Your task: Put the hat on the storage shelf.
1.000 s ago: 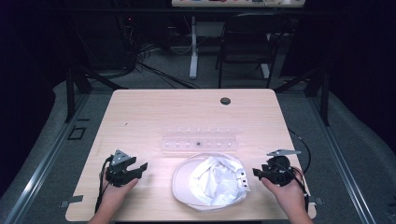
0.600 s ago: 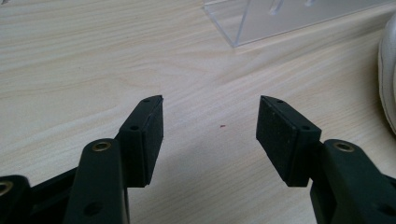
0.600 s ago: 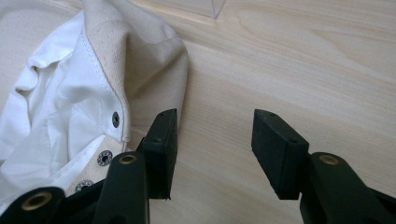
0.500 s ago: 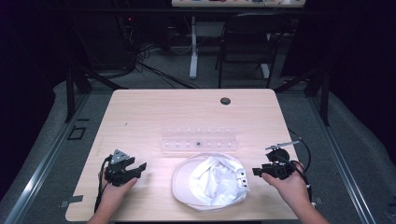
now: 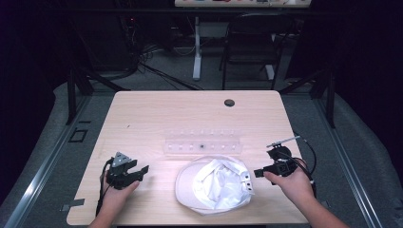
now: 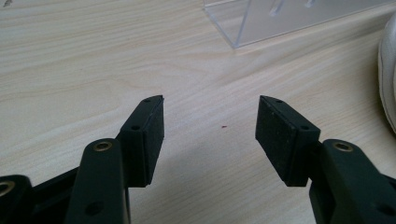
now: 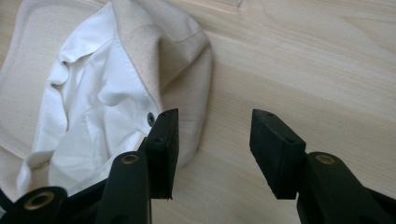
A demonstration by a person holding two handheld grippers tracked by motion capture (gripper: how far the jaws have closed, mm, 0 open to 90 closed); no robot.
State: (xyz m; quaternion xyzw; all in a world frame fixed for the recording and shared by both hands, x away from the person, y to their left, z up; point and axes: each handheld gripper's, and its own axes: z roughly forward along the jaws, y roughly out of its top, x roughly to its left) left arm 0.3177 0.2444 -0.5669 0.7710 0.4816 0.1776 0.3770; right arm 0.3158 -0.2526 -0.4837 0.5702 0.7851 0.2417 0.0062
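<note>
High view shows one cream-white fabric cap (image 5: 213,184), lying crown down with its lining up, at the table's six o'clock edge, between the two tools. The right gripper (image 5: 259,173) sits at the cap's three o'clock, its jaws spread and empty, one pad just beside the cap's rim in the right gripper view (image 7: 187,79). The left gripper (image 5: 142,169) rests well apart at the cap's nine o'clock, jaws likewise spread over bare wood. The likely trouble, as I judge it: the cloth is soft and slack, so a pinch on the outer rim alone may catch a single thin layer and slip, or drag the whole cap across the light wooden table (image 5: 157,114) instead of lifting it. A push toward twelve o'clock could also knock the one clear plastic rack (image 5: 202,143) standing just beyond. The count: one cap, one rack, one small dark round disc (image 5: 229,102) at the far edge, two grippers.
</note>
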